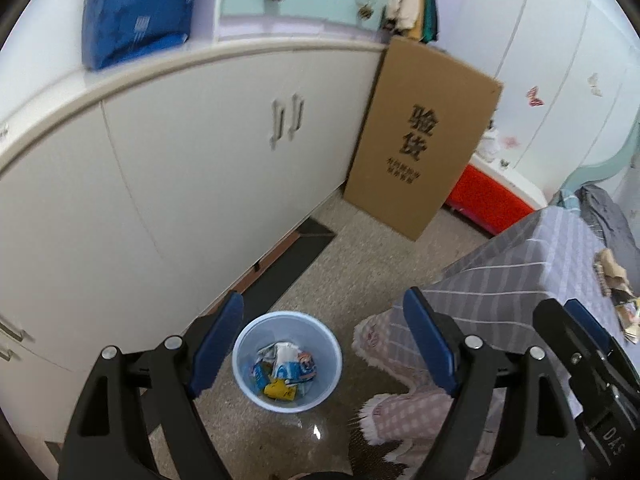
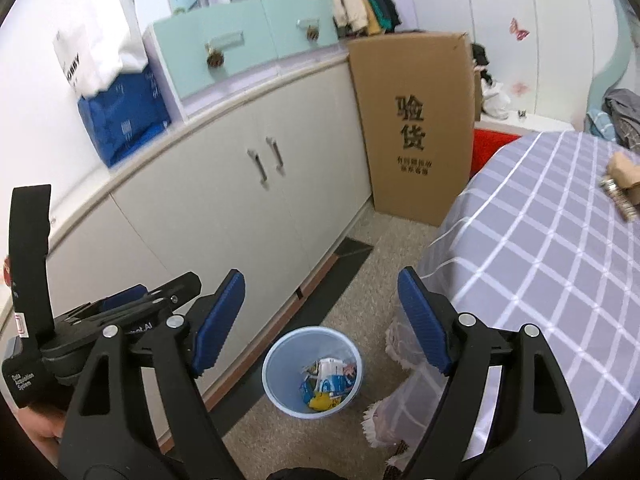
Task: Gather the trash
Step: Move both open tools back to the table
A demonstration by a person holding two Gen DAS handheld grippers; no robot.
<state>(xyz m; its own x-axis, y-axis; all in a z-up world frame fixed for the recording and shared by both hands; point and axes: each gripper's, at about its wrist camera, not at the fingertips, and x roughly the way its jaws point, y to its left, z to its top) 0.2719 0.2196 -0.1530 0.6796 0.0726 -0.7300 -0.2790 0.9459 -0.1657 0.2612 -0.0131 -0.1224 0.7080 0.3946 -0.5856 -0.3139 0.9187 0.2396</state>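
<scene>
A pale blue waste bin [image 1: 288, 326] [image 2: 294, 350] stands on the speckled floor with several crumpled wrappers [image 1: 285, 368] [image 2: 326, 382] lying in it. My left gripper [image 1: 324, 308] hangs open above the bin, nothing between its blue pads. My right gripper [image 2: 320, 280] is open too and holds nothing, high above the bin. Each view catches the other gripper at its edge: the right one [image 1: 580, 340], the left one [image 2: 124, 300]. Crumpled brown paper scraps [image 1: 616, 280] [image 2: 624, 176] lie on the bed's checked cover.
White cabinets [image 1: 180, 168] [image 2: 280, 208] run along the left. A tall cardboard box [image 1: 420, 140] [image 2: 416, 128] leans at the far end, with a red box [image 1: 484, 196] beside it. The bed [image 2: 560, 260] fills the right, and a fringed pink cloth [image 1: 392, 412] hangs near the bin.
</scene>
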